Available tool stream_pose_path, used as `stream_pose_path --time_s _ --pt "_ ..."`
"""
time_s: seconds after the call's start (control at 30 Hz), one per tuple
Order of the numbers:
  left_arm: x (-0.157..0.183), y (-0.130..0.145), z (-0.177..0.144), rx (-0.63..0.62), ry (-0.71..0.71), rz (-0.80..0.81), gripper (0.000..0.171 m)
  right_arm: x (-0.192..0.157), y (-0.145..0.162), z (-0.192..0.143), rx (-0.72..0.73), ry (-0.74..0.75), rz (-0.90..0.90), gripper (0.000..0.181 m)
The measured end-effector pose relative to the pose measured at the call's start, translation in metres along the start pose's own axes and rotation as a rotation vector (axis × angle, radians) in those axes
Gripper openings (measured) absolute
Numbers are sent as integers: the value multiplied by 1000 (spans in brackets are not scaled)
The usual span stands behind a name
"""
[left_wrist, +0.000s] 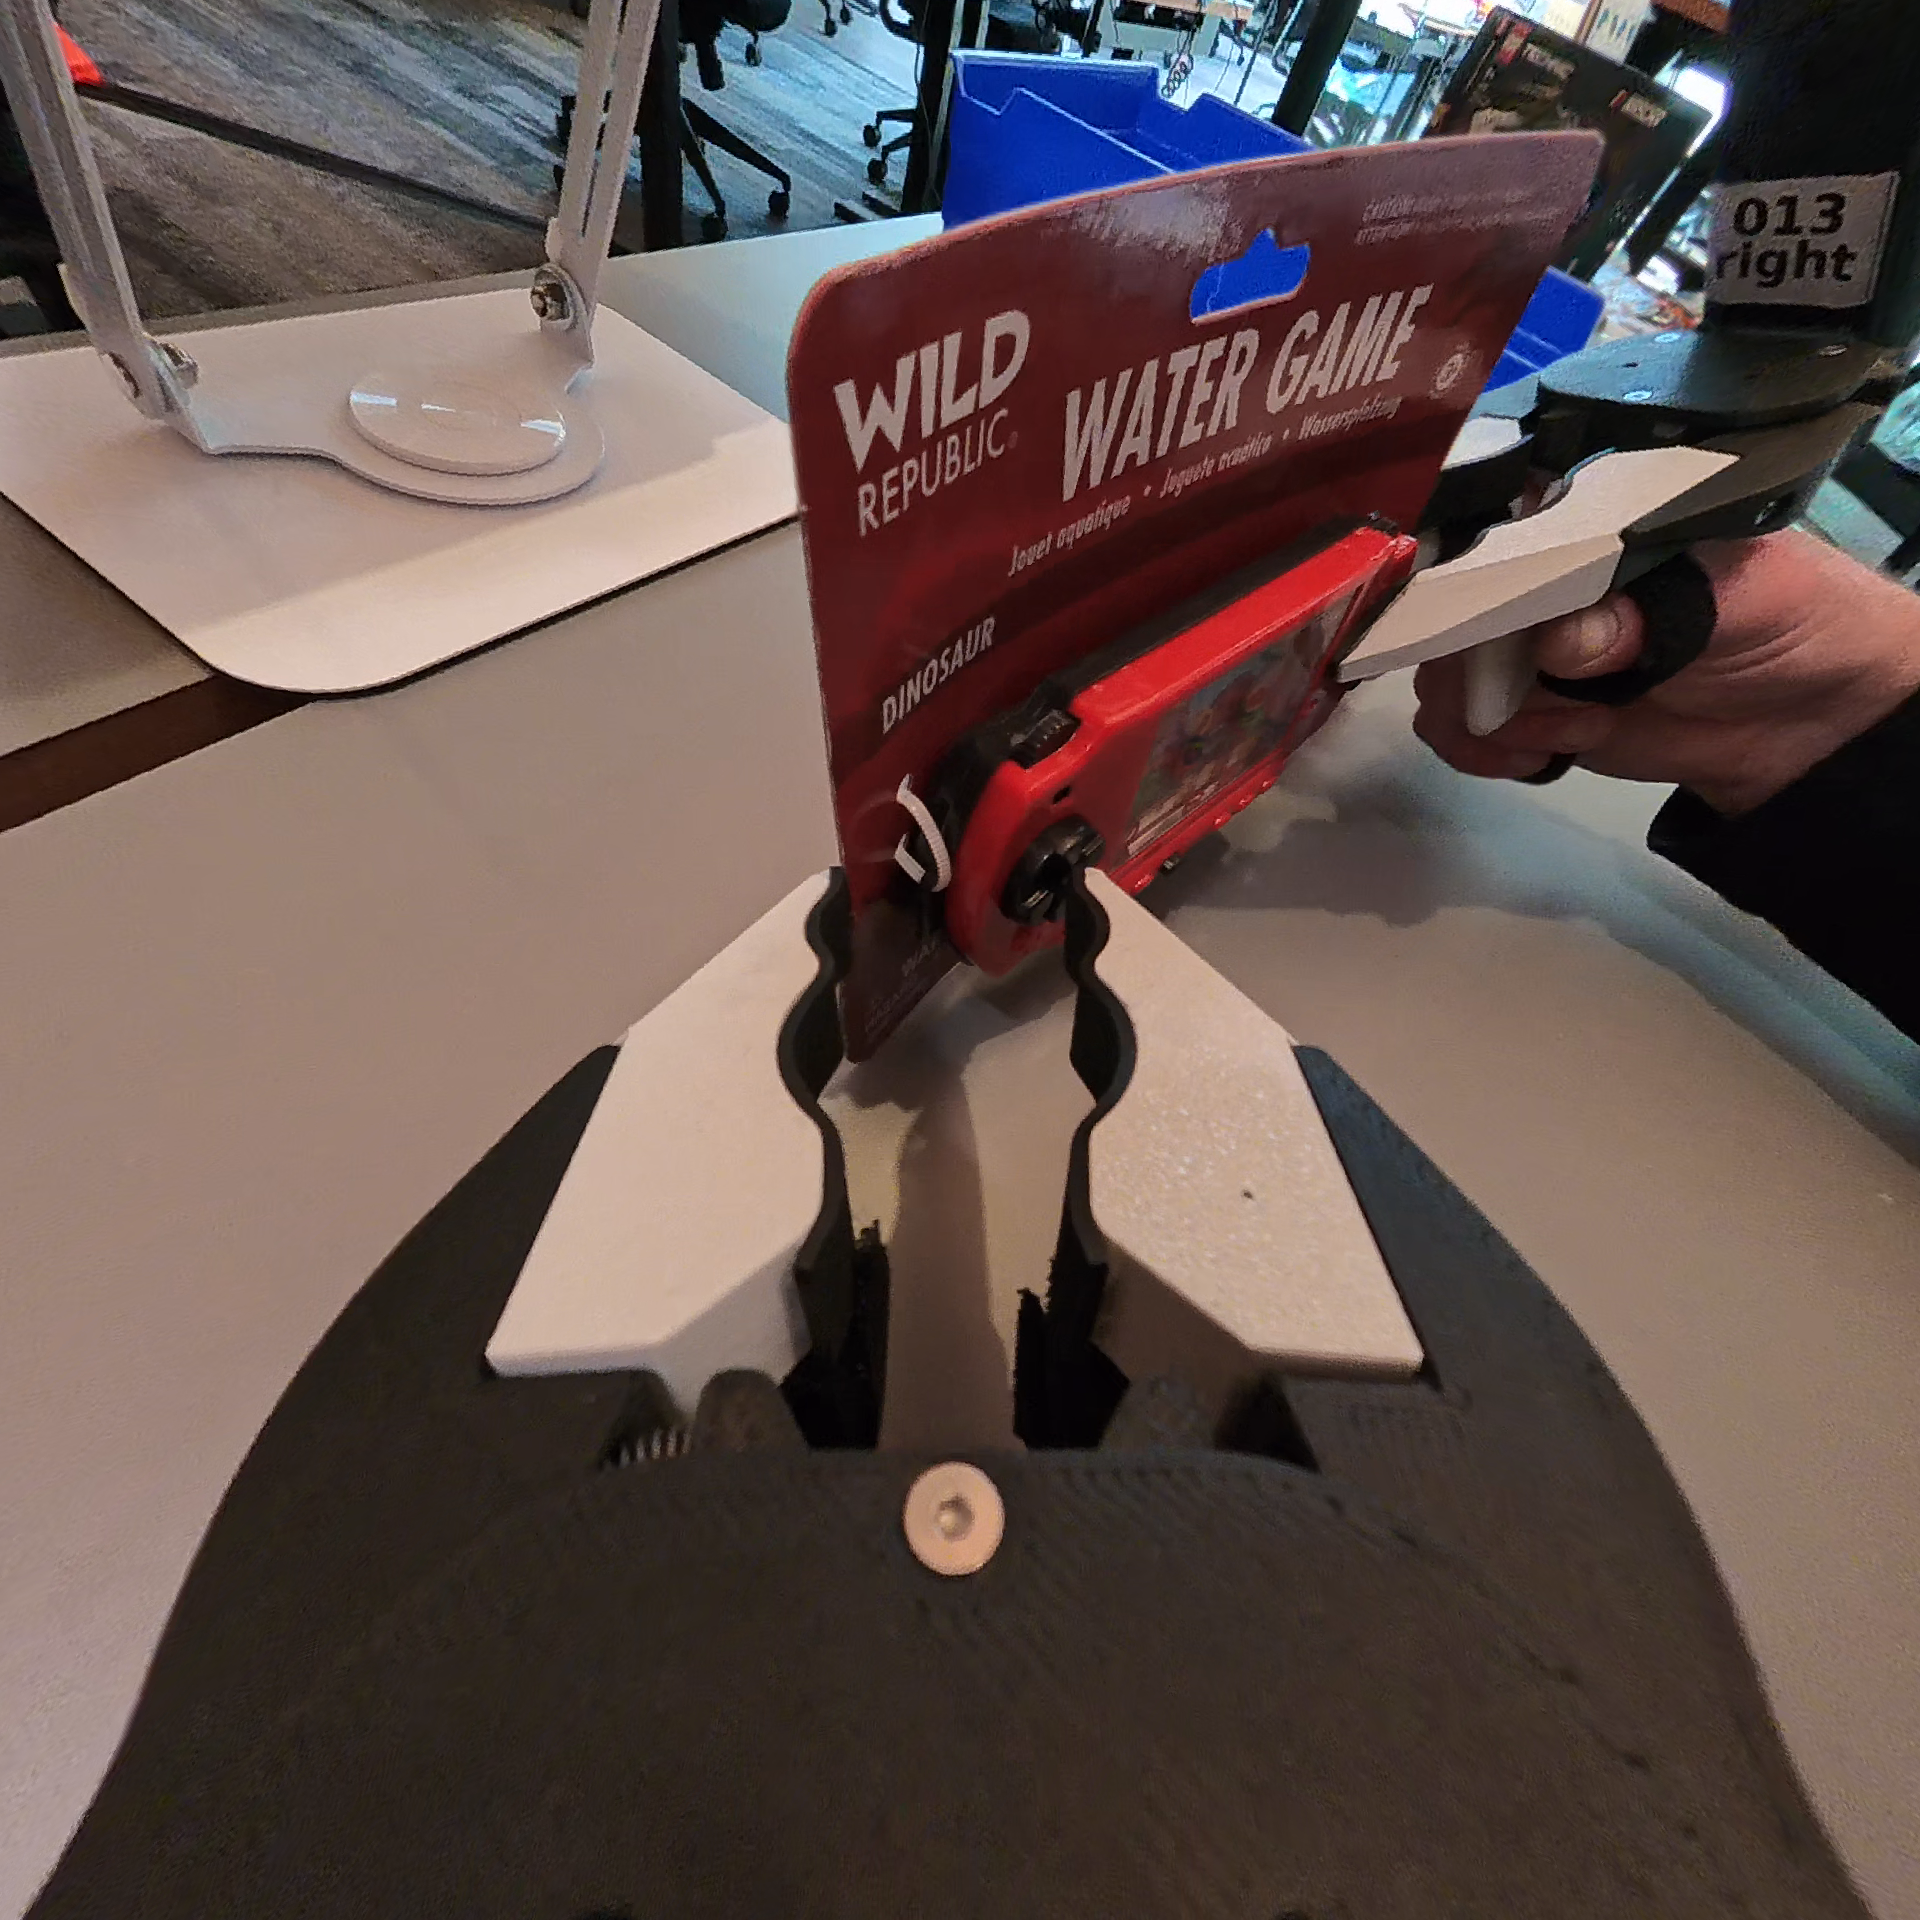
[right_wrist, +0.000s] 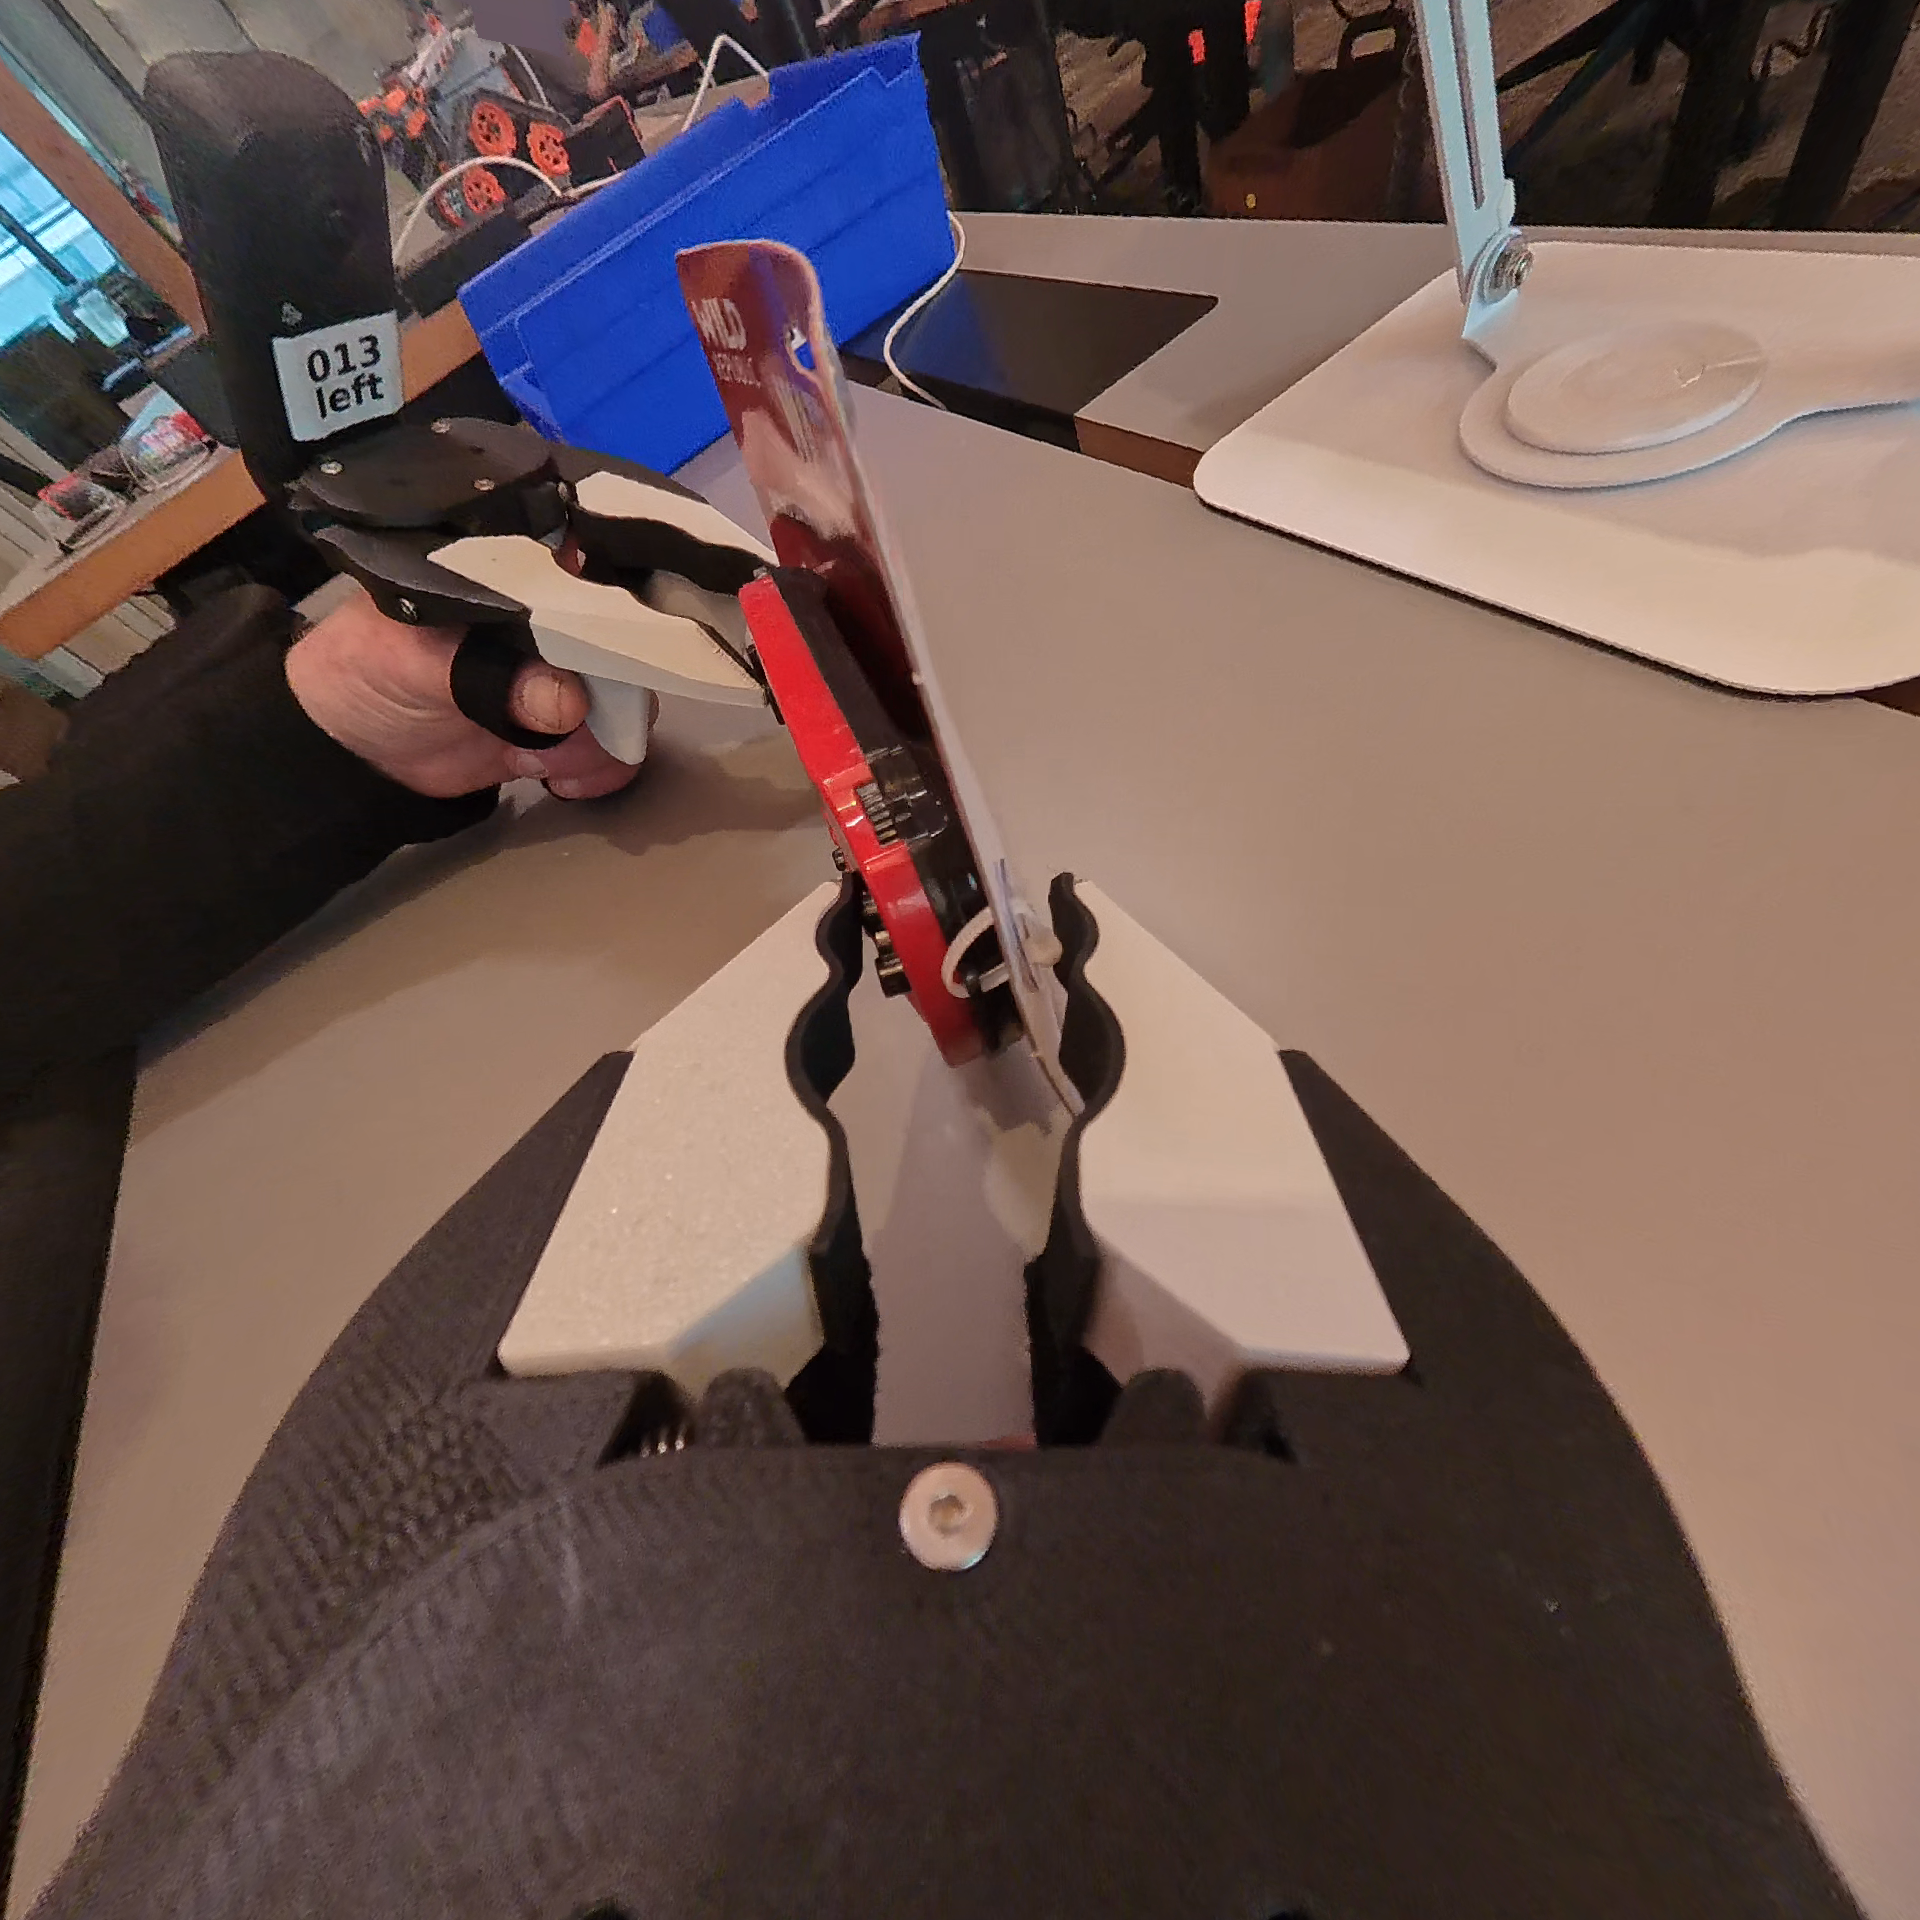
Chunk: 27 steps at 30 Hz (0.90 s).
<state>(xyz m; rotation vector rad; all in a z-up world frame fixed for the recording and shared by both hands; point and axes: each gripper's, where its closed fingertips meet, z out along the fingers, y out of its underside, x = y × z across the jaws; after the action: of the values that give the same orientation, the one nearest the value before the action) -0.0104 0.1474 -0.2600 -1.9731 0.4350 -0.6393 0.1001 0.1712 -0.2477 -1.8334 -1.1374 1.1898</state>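
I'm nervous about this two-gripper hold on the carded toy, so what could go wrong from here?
1. The left gripper and right gripper each pinch only one end of the red handheld toy on its red cardboard backing card; pulling apart could tear the thin card.
2. The package stands tilted above the grey table; if either grip slips it may drop.
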Motion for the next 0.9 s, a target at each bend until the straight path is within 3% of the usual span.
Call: stream_pose_path --time_s 0.9 --pt "8 1 5 -16 12 11 39 0 6 -2 -33 -4 18 39"
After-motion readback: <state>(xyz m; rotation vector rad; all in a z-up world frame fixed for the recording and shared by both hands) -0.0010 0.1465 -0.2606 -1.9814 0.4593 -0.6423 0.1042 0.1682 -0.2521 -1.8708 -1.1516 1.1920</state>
